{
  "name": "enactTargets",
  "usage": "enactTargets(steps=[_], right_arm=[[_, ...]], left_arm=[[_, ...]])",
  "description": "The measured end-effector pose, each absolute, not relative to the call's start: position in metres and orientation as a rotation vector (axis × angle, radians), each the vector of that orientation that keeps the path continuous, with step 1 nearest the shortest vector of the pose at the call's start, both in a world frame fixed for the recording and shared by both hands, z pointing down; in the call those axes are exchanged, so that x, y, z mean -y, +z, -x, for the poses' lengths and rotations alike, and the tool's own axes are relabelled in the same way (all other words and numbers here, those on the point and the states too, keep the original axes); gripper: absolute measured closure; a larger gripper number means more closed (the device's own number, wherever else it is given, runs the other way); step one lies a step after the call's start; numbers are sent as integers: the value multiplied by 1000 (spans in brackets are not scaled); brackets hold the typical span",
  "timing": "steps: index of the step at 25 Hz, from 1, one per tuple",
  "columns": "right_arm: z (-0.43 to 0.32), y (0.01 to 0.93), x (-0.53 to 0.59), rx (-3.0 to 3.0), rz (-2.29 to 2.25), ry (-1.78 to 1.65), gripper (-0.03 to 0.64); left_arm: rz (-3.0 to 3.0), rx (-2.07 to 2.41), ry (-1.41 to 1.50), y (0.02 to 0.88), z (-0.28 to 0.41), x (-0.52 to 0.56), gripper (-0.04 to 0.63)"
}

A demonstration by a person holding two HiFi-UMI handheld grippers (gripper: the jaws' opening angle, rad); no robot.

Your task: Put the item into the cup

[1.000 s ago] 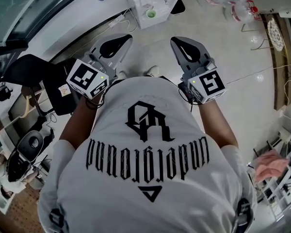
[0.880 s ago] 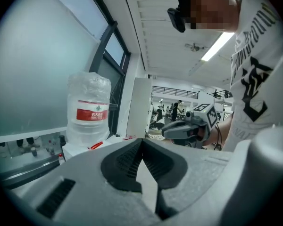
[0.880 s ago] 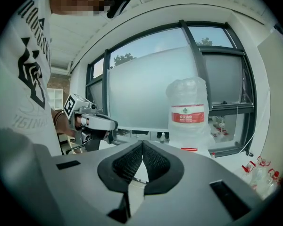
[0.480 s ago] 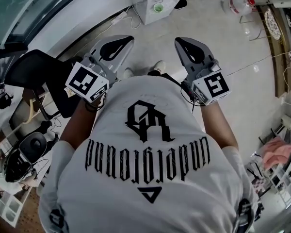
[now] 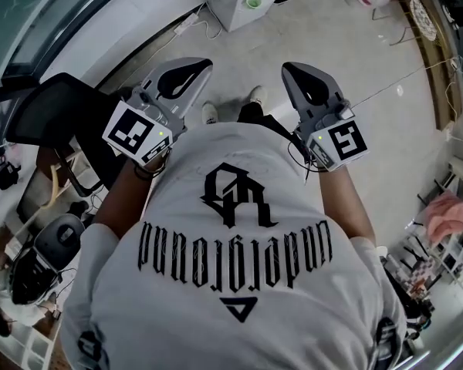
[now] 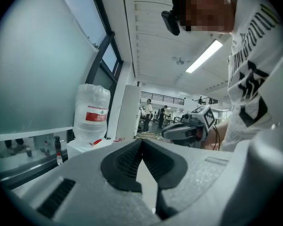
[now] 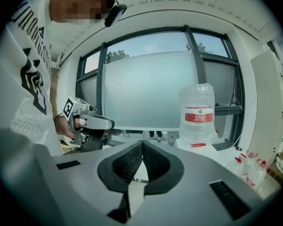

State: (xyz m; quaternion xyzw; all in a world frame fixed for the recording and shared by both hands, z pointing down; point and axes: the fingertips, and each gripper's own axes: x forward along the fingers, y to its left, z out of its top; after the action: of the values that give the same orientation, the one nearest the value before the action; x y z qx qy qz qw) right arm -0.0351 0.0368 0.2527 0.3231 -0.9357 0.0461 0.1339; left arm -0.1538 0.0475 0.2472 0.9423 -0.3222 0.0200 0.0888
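left grey gripper: fingers held together, nothing gripped
right grey gripper: fingers held together, nothing gripped
small green cup: set well beyond both

An office-like workroom: frosted windows, a water-cooler bottle, a black swivel chair, ceiling strip lights.

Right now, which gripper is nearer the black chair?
Left. The left gripper is next to the chair; the right gripper is across the person's body, farther away.
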Motion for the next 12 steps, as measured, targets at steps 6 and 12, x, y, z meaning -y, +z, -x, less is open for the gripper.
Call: enactTargets(steps=[6, 12], right_arm=[[46, 254, -54, 2690, -958, 138, 601], [24, 255, -74, 2684, -912, 113, 601]], left_arm=[[-2812, 930, 44, 247, 168, -57, 581], [-2815, 961, 42, 246, 153, -70, 581]])
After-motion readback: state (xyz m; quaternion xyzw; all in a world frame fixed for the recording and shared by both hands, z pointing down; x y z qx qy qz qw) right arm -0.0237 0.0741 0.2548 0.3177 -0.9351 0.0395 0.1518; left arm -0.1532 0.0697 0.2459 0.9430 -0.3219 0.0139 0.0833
